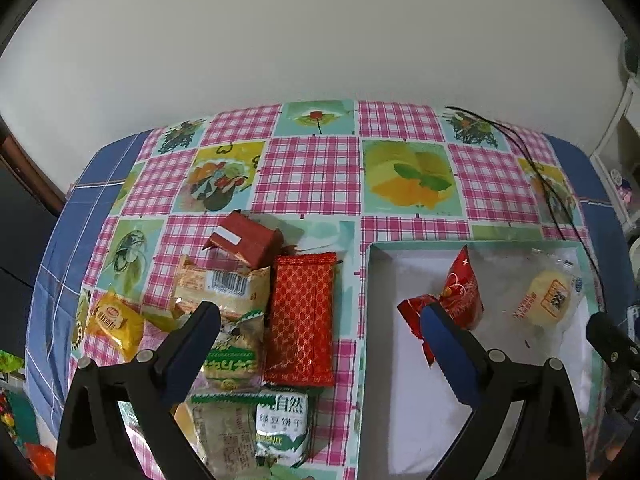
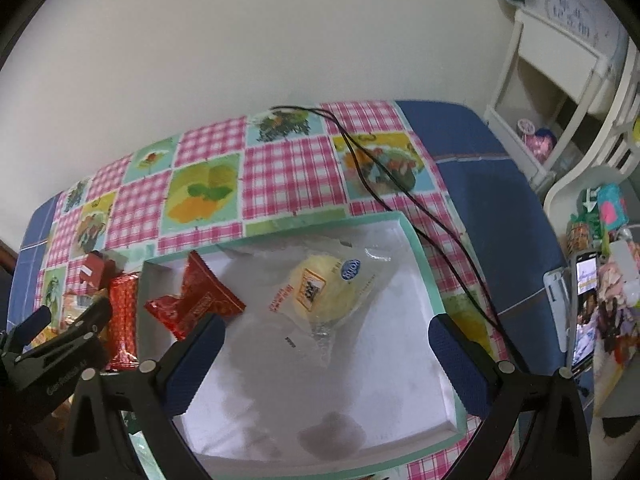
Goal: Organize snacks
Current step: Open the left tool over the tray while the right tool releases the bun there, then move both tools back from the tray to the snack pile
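A table covered in a pink-checked cloth (image 1: 312, 176) with fruit and flower pictures stands against a plain white wall. On the right side of the cloth sits a shallow tray (image 2: 434, 280) with a mint-green rim and a white floor.

2 snacks lie inside the tray. A red candy-style packet (image 2: 200, 300) with twisted ends rests near the tray's left wall. Just beside it, toward the middle, lies a pale yellow cake (image 2: 324, 288) in a clear wrapper.

The other snacks lie in a loose pile on the cloth, left of the tray. A long red wafer pack (image 1: 302, 320) lies closest to the tray but apart from it. A dark red box (image 1: 248, 240) sits tilted at the far end of the pile. A beige pack (image 1: 224, 284) with a barcode, a small yellow packet (image 1: 114, 320) and 2 green-and-white biscuit packs (image 1: 280, 428) fill the near end.

The left gripper (image 1: 320, 320) hangs over the pile's right edge, fingers spread wide, holding nothing. The right gripper (image 2: 326, 332) hangs over the tray, fingers also spread wide and empty, with the cake below the gap between them.

A black cable (image 2: 400, 196) trails across the cloth past the tray's far right corner.
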### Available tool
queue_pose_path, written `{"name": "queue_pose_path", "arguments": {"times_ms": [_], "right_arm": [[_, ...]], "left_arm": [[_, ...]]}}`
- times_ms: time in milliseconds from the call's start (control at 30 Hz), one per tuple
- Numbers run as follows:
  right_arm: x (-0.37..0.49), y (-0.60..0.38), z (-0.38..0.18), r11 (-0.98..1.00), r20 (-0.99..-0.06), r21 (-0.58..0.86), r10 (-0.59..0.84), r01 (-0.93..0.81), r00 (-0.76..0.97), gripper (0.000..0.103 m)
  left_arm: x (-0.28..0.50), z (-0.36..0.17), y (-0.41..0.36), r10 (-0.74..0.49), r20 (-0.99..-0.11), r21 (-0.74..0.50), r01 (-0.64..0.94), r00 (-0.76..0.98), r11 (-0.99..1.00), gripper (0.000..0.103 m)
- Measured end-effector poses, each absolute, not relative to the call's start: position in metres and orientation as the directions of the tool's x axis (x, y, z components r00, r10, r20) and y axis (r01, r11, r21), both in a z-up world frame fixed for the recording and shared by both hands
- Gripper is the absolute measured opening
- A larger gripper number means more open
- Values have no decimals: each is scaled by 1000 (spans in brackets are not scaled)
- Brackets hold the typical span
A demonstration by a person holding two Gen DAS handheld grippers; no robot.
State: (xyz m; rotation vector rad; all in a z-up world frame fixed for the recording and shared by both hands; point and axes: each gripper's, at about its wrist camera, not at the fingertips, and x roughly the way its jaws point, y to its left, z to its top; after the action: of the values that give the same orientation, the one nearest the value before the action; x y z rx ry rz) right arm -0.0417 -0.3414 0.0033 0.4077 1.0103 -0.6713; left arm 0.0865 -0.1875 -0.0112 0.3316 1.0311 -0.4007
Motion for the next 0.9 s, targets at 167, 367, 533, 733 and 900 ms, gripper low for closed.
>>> {"name": "queue_pose_path", "arguments": {"times_ms": [167, 367, 533, 733, 900], "right_arm": [[-43, -330, 6, 738, -878, 34, -300, 674, 373, 103], [-47, -320, -4, 739, -890, -14, -316, 673, 328, 103], [-58, -312, -14, 720, -898, 1, -305, 694, 317, 103], [-63, -286, -21, 732, -905, 35, -266, 681, 333, 103], [-70, -261, -27, 722, -902, 76, -244, 687, 356, 103]], "left_arm": [[79, -4, -171, -166, -874, 75, 464, 457, 883, 100], [76, -3, -143, -128, -878, 102, 441, 462, 892, 100], [78, -9, -116, -101, -892, 98, 406, 442, 909, 100], [76, -14, -81, -97, -905, 61, 354, 414, 933, 100], [70, -20, -56, -74, -911, 63, 314, 406, 947, 100]]}}
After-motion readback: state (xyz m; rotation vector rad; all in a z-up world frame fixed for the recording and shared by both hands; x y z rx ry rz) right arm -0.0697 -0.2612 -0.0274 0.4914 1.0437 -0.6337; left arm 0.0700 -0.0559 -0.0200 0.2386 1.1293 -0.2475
